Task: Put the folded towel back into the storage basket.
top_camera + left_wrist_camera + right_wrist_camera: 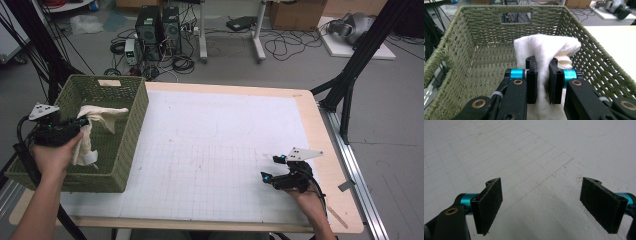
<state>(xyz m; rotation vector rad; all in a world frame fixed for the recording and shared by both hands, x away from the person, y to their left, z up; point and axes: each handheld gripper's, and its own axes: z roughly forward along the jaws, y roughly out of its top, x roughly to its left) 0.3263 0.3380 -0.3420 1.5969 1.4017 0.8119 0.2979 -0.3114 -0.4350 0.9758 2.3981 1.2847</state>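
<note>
A cream-white cloth (100,122) hangs inside the green woven basket (127,145) at the table's left. My left gripper (82,121) is shut on that cloth (546,47) and holds it above the basket's floor, with the basket walls (489,32) around it. Cloth folds bulge over and beyond the pads (532,75). My right gripper (270,167) rests low over the white gridded mat (215,150) near the front right. It (541,202) stands wide open, and nothing lies between its pads (490,200).
The basket has a handle slot (515,17) in its far wall. Bare wooden table edge (330,150) runs along the right, with a rail beside it. Computers and cables (160,30) lie on the floor beyond the table.
</note>
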